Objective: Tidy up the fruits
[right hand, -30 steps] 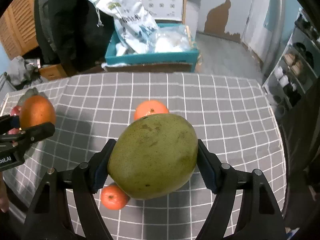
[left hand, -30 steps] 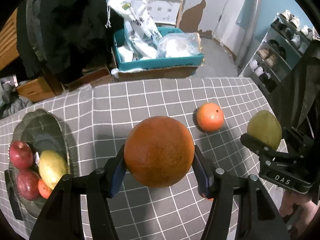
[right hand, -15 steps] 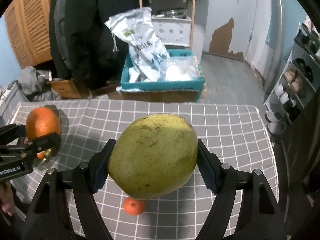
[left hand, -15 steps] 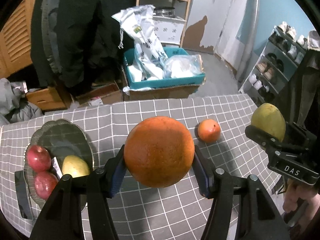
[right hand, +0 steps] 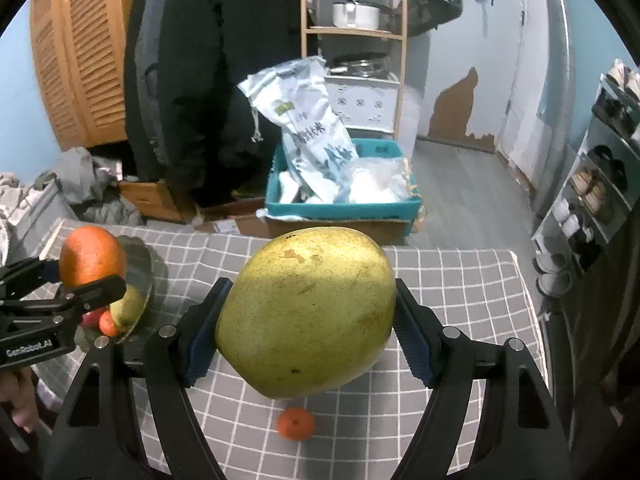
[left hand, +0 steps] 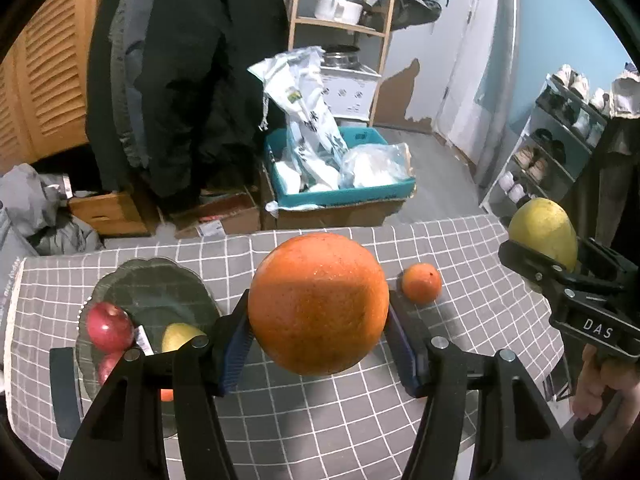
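Note:
My left gripper (left hand: pixel 318 332) is shut on a large orange (left hand: pixel 318 302), held well above the checked tablecloth (left hand: pixel 328 420). My right gripper (right hand: pixel 306 332) is shut on a big yellow-green mango (right hand: pixel 306 312), also held high; the mango shows at the right of the left wrist view (left hand: pixel 544 230). The orange shows at the left of the right wrist view (right hand: pixel 91 257). A dark glass plate (left hand: pixel 160 292) at the table's left holds red apples (left hand: pixel 109 326), a yellow fruit (left hand: pixel 180 336) and a small orange one. A small tangerine (left hand: pixel 422 283) lies on the cloth.
Another small tangerine (right hand: pixel 295 423) lies on the cloth below the mango. A teal box (left hand: pixel 340 196) with plastic bags stands on the floor beyond the table. A shoe rack (left hand: pixel 560 148) is at the right; a dark coat (left hand: pixel 180 80) hangs behind.
Both grippers have risen and drawn back from the table with their fruits held; the table and plate look smaller and more of the room shows.

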The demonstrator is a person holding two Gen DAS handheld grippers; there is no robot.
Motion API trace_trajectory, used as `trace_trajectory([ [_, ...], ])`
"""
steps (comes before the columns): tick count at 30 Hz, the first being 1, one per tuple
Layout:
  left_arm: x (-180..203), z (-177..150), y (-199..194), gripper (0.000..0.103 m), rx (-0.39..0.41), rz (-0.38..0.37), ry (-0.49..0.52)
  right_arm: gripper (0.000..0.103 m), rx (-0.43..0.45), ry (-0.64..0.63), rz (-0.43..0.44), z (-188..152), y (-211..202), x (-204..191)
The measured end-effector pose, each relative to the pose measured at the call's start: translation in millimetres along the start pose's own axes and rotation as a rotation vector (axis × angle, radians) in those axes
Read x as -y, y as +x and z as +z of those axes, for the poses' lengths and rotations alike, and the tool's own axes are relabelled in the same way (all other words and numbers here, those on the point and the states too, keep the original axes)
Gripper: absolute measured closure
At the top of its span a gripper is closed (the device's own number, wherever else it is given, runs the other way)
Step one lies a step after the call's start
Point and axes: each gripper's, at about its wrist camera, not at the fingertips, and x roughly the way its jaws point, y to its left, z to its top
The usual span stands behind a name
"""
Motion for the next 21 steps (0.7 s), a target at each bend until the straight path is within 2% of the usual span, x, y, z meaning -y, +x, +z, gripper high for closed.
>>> trace_trajectory([
  [21, -69.7, -2.7, -17.2, 0.041, 0.031, 0.087, -0.105, 0.026, 0.001, -0.064, 0.101, 26.4, 18.7, -69.5],
])
